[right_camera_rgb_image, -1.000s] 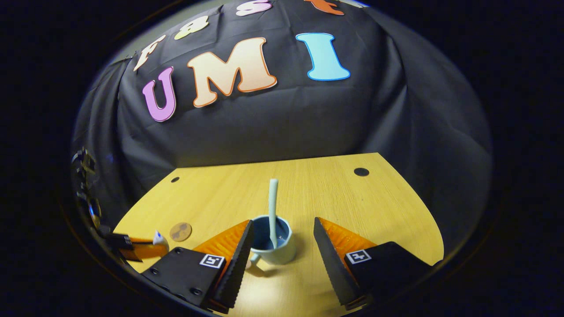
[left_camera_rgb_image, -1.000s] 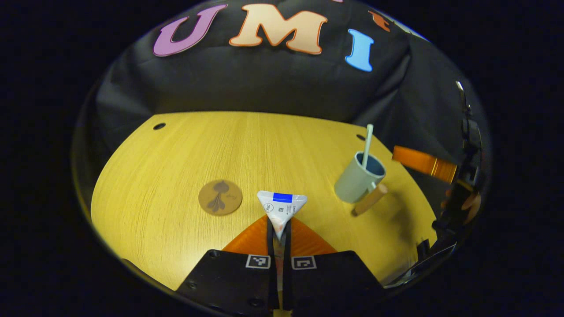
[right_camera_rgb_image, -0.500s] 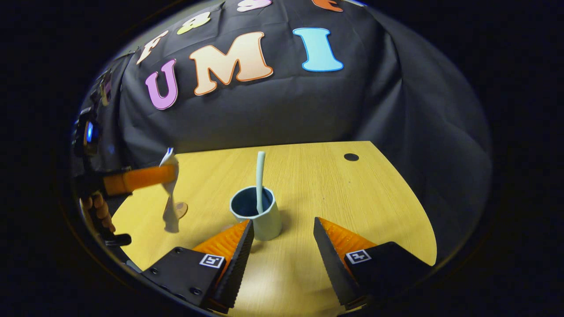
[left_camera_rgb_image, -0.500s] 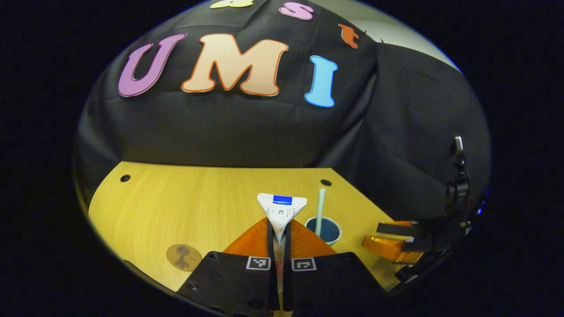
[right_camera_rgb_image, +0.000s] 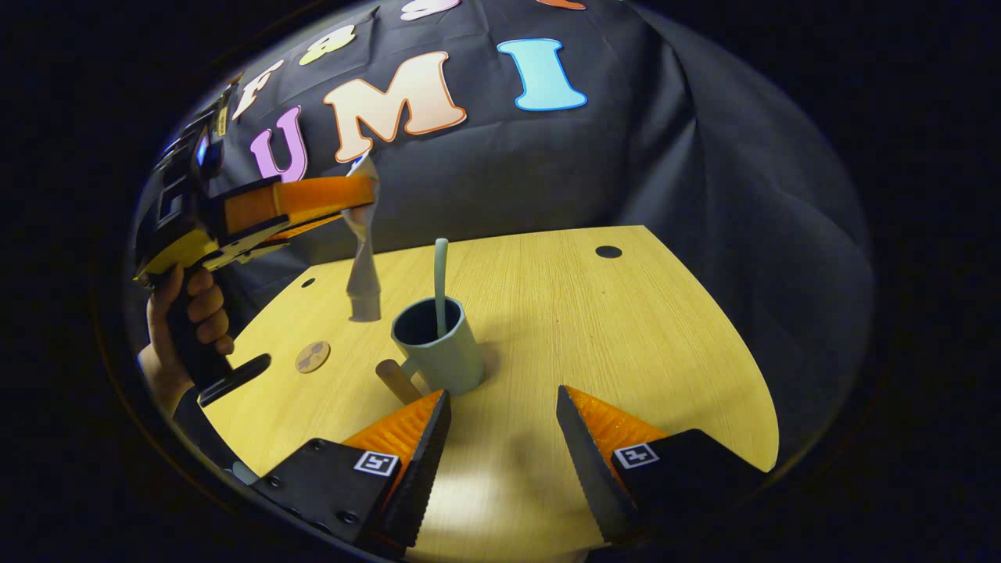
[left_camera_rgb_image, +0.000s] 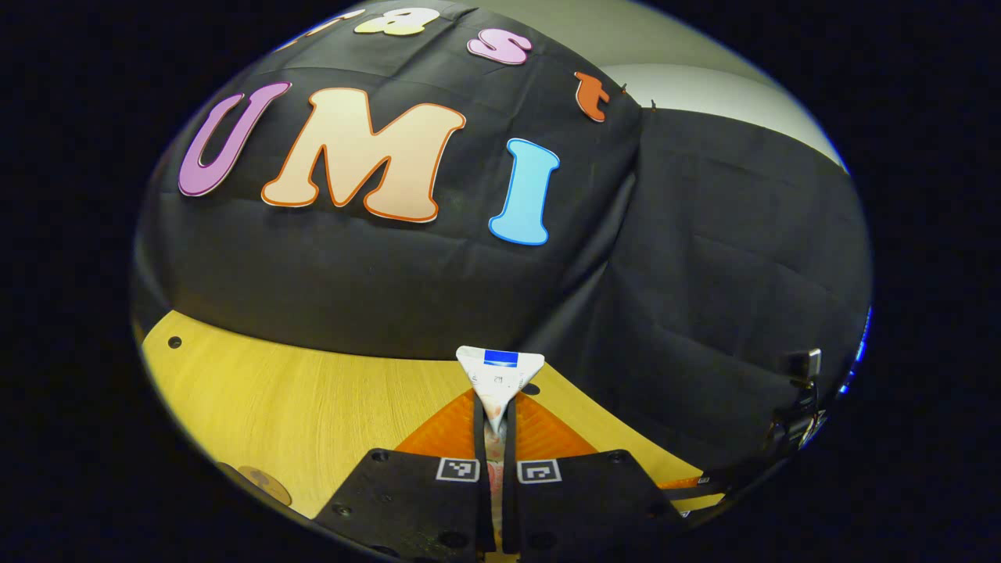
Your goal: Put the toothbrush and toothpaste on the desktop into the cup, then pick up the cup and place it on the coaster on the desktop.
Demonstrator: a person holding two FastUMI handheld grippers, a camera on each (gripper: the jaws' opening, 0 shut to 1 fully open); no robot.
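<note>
toothpaste [left_camera_rgb_image: 499, 379] lower half hidden between left gripper [left_camera_rgb_image: 494, 438] fingers; coaster [left_camera_rgb_image: 264, 485] cut off

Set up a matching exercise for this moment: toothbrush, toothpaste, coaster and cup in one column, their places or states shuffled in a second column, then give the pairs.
1. toothbrush
2. toothpaste
3. coaster
4. cup

A. lying flat on the table, bare
B. hanging in the air, cap down, from the left gripper
C. standing upright inside the cup
D. upright on the table, ahead of the open right gripper

Pairs: 1-C, 2-B, 3-A, 4-D
</note>
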